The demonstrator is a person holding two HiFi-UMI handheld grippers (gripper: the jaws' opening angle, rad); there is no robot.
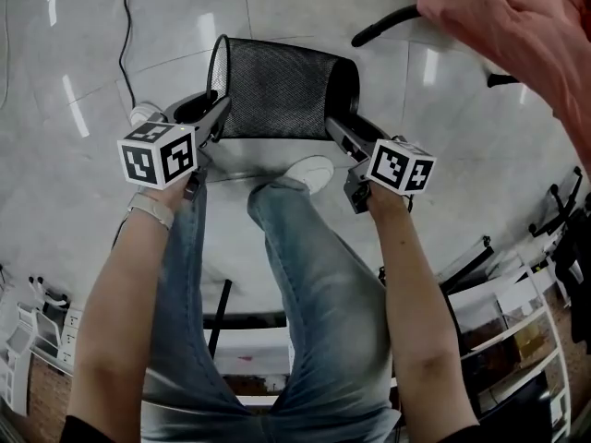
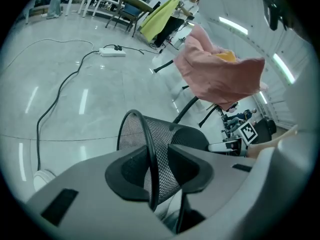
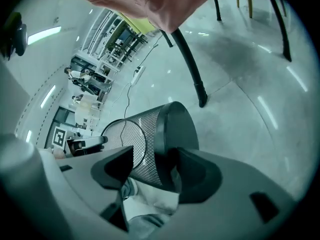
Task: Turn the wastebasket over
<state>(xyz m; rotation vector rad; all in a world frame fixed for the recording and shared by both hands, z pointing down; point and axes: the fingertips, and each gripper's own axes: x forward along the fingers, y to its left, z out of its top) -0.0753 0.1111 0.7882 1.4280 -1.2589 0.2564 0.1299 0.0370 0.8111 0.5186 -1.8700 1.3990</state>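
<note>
A black mesh wastebasket (image 1: 277,86) lies on its side on the pale floor, open rim to the left and solid base to the right. My left gripper (image 1: 217,113) is at the rim. In the left gripper view the rim wire (image 2: 149,154) runs between the two pads of the left gripper (image 2: 157,176), with a gap still showing beside it. My right gripper (image 1: 340,129) is at the base end. In the right gripper view the base edge of the wastebasket (image 3: 167,134) sits between the spread jaws of the right gripper (image 3: 152,171).
The person's legs and a white shoe (image 1: 309,172) are just in front of the basket. A pink cloth (image 1: 508,26) hangs over a chair at the upper right, with a black chair leg (image 1: 383,24) near the basket. A cable (image 1: 127,35) crosses the floor at left. Shelving (image 1: 517,312) stands at the right.
</note>
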